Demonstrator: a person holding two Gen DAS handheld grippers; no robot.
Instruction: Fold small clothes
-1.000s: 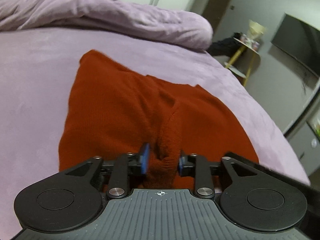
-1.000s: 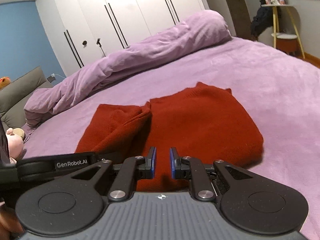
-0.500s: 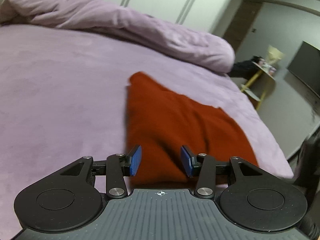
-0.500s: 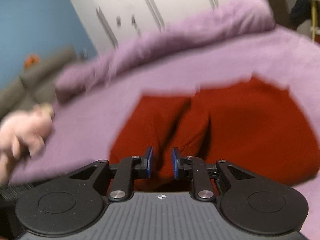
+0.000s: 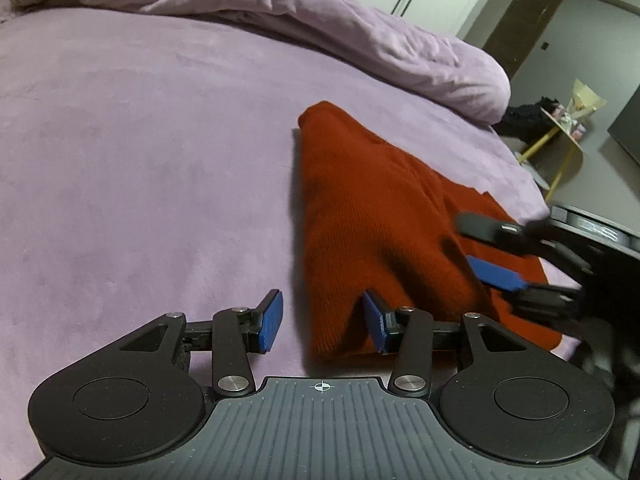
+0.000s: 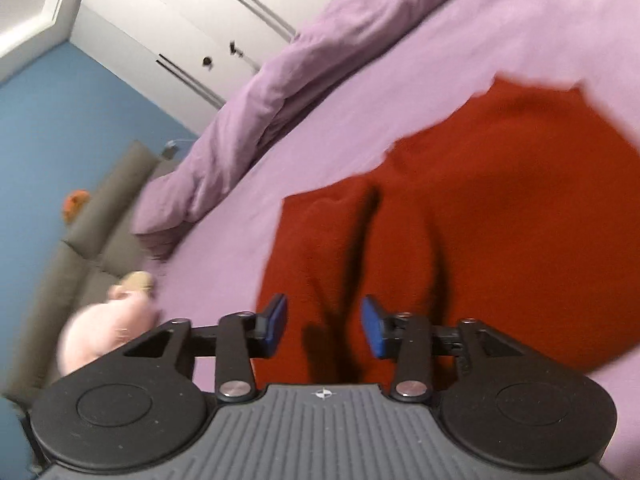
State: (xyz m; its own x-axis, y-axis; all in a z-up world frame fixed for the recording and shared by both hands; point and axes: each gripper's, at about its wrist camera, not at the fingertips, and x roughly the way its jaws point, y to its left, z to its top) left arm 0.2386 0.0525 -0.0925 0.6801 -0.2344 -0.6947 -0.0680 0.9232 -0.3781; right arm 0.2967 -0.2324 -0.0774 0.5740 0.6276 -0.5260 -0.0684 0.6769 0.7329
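A red knit garment (image 5: 360,216) lies folded on the purple bed (image 5: 140,160). My left gripper (image 5: 322,324) hovers at the garment's near left corner, its jaws opening. The corner lies between the blue pads, which do not press on it. In the left wrist view my right gripper (image 5: 492,252) reaches in from the right over the garment. In the blurred right wrist view the right gripper (image 6: 324,324) hangs above the red garment (image 6: 500,208). Its jaws are opening, with nothing clamped between them.
A rolled purple duvet (image 5: 320,20) lies along the far side of the bed. White wardrobe doors (image 6: 200,20) stand behind it. A grey sofa (image 6: 92,240) and a pink plush toy (image 6: 104,332) are beside the bed. A yellow side table (image 5: 560,136) stands at the right.
My left gripper let go of the ridge of red cloth, widened and slid left to the garment's edge. My right gripper's jaws went from nearly shut to open while it rolled and moved over the garment.
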